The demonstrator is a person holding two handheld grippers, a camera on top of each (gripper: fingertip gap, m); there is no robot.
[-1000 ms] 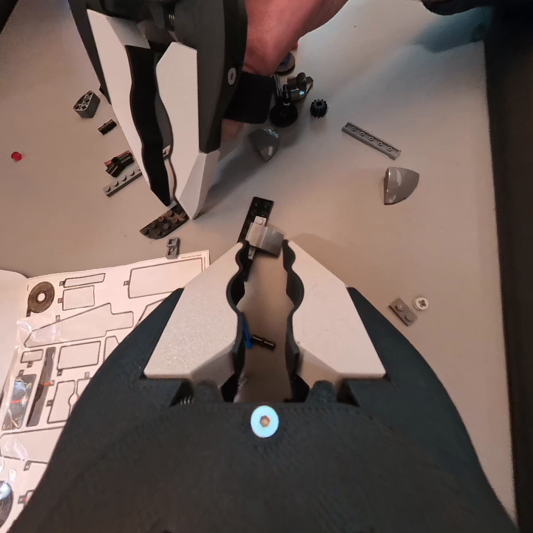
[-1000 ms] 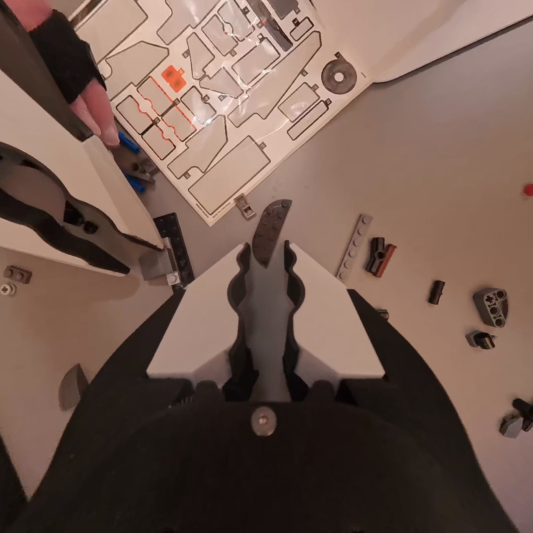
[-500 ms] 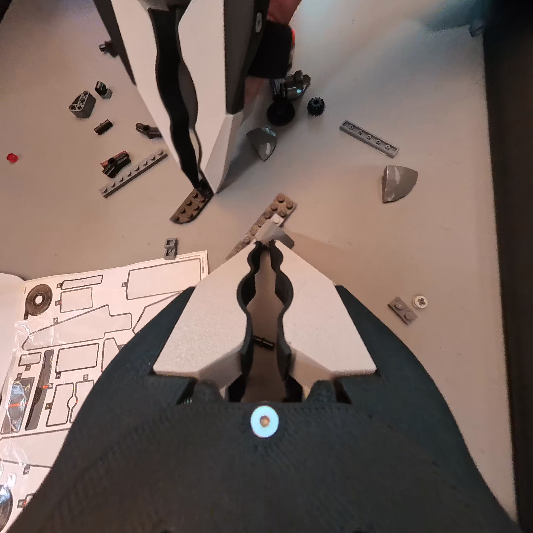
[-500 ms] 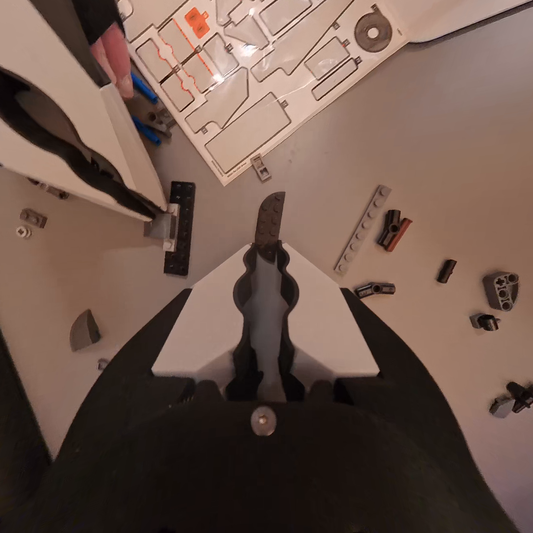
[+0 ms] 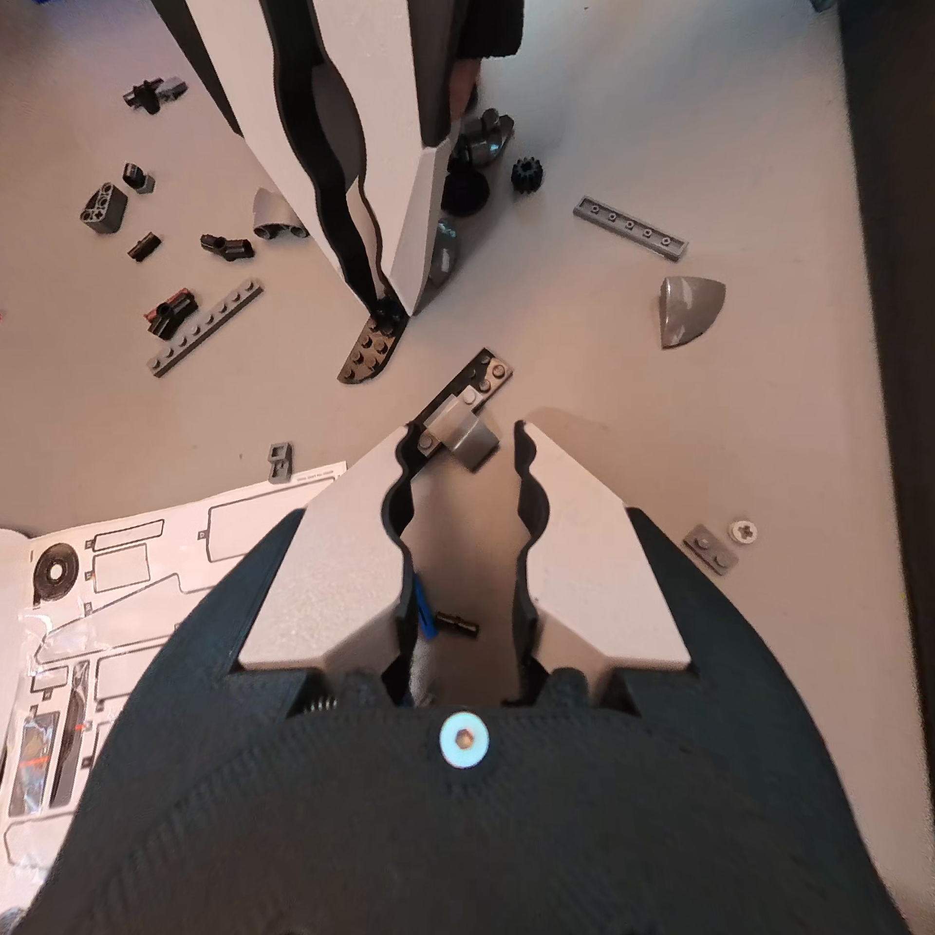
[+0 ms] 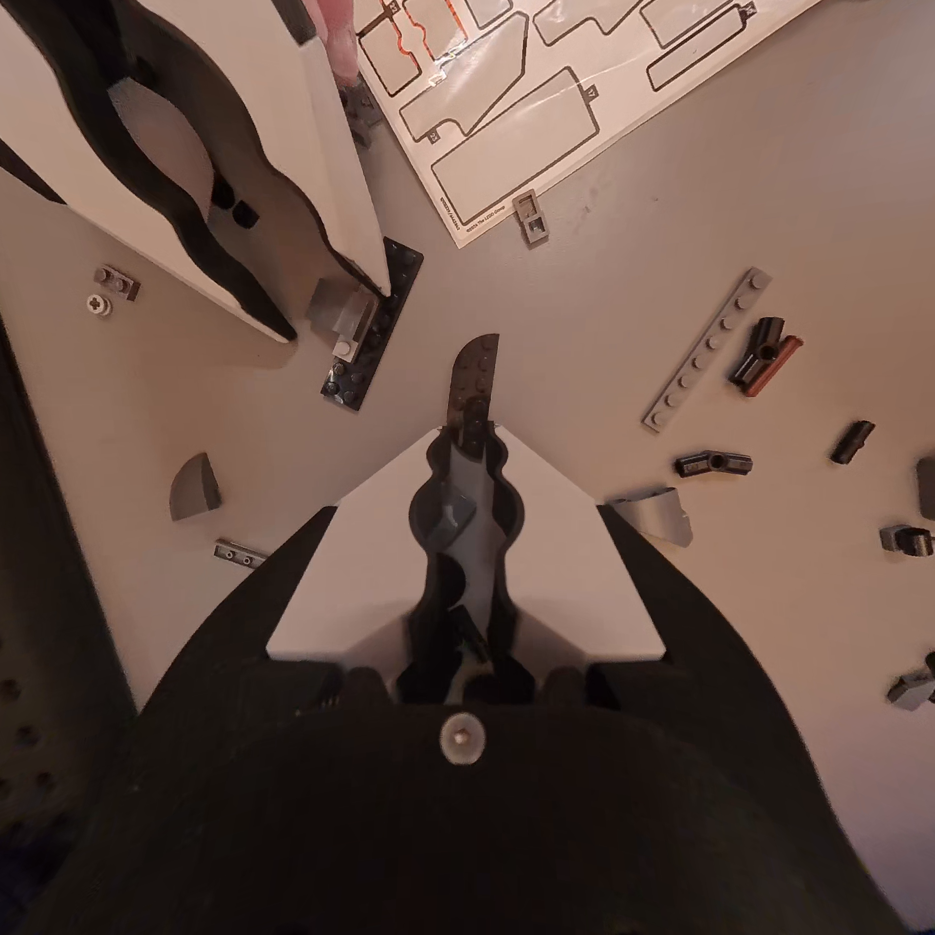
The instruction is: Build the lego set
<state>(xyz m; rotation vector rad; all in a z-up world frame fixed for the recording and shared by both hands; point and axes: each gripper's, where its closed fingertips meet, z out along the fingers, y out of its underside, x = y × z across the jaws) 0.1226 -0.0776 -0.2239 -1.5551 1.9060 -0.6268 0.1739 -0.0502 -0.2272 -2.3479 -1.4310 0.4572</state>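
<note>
Early in the build: we have one small sub-assembly, most parts loose.

Our left gripper (image 5: 463,430) stands apart around the black plate (image 5: 483,377) carrying a grey slope (image 5: 468,435); our right gripper (image 6: 468,427) is clamped on a dark wedge plate (image 6: 473,377); the rest lie unjoined on the table (image 5: 607,126).

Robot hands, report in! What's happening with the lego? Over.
Left gripper open at black plate with grey piece. Right gripper shut on curved dark plate. Loose bricks around.

We see a dark curved wedge plate (image 6: 473,374) flat on the table, studs up; beside it, a black plate (image 6: 372,349) carries a grey sloped brick (image 6: 339,313).
</note>
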